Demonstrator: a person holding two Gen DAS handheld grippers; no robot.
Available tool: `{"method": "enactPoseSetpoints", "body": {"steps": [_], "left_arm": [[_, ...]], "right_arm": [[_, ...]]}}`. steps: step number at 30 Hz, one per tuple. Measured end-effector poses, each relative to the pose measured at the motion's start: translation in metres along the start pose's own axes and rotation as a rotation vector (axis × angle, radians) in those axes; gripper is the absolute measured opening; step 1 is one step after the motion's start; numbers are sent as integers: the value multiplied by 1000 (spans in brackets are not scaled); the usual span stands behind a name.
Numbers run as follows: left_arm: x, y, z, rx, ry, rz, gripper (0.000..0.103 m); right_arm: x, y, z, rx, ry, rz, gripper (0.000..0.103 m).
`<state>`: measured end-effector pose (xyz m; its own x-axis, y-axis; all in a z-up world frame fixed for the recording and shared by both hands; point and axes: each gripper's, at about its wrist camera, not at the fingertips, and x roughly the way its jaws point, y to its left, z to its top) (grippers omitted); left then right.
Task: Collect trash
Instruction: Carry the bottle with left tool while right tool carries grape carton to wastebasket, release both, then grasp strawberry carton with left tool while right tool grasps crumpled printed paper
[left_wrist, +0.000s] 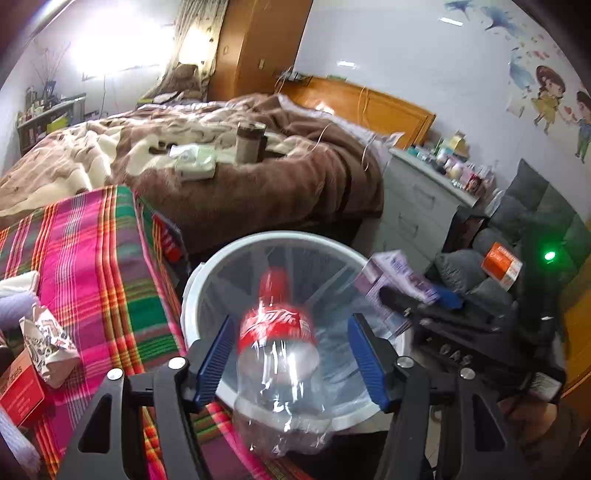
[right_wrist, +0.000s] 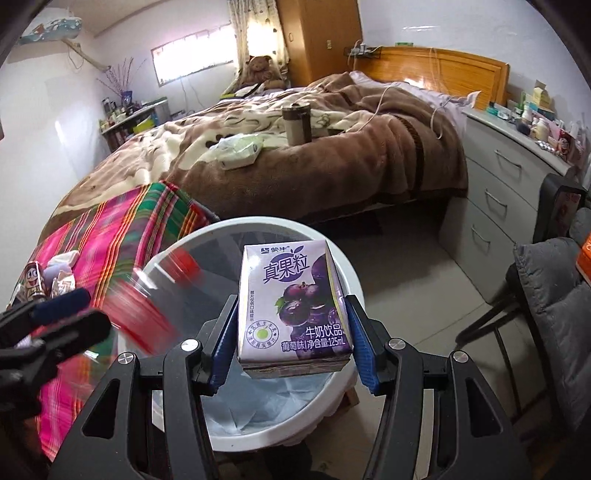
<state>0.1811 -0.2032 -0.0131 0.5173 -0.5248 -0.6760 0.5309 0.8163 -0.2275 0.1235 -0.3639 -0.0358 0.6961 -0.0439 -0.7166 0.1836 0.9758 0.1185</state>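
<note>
The left gripper stands open around one clear plastic bottle, its pads apart from it, over the one white bin. The right gripper clamps one purple drink carton above that bin.

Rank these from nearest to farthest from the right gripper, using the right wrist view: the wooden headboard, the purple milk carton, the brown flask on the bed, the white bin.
1. Purple milk carton, between the right gripper's pads.
2. White bin, directly below.
3. Brown flask, upright mid-bed.
4. Wooden headboard, against the far wall.
</note>
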Motion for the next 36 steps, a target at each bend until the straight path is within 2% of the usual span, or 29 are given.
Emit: {"method": "enactPoseSetpoints", "body": {"steps": [2, 4, 5, 11, 15, 27, 31, 34, 36], "left_arm": [[-4, -3, 0, 22, -14, 28, 73], [-8, -3, -1, 24, -17, 32, 73], [-10, -2, -2, 18, -16, 30, 73], [-31, 8, -6, -10, -37, 40, 73], [-51, 21, -12, -29, -66, 77, 73], [-121, 83, -39, -120, -150, 217, 73], [-141, 105, -50, -124, -175, 314, 73], [-156, 127, -57, -161, -187, 331, 73], [-166, 142, -63, -187, -195, 368, 73]], "right_arm": [[-1, 0, -1, -7, -9, -16, 57], [-6, 1, -2, -5, -28, -24, 67], [-7, 0, -2, -4, -34, -19, 68], [-17, 7, 0, -13, -56, -6, 68], [-26, 22, 2, -37, -84, 7, 68], [-43, 90, -1, -139, -159, 130, 69], [-43, 114, -3, -166, -190, 191, 75], [-40, 132, -3, -186, -191, 228, 75], [-37, 143, -3, -193, -182, 246, 75]]}}
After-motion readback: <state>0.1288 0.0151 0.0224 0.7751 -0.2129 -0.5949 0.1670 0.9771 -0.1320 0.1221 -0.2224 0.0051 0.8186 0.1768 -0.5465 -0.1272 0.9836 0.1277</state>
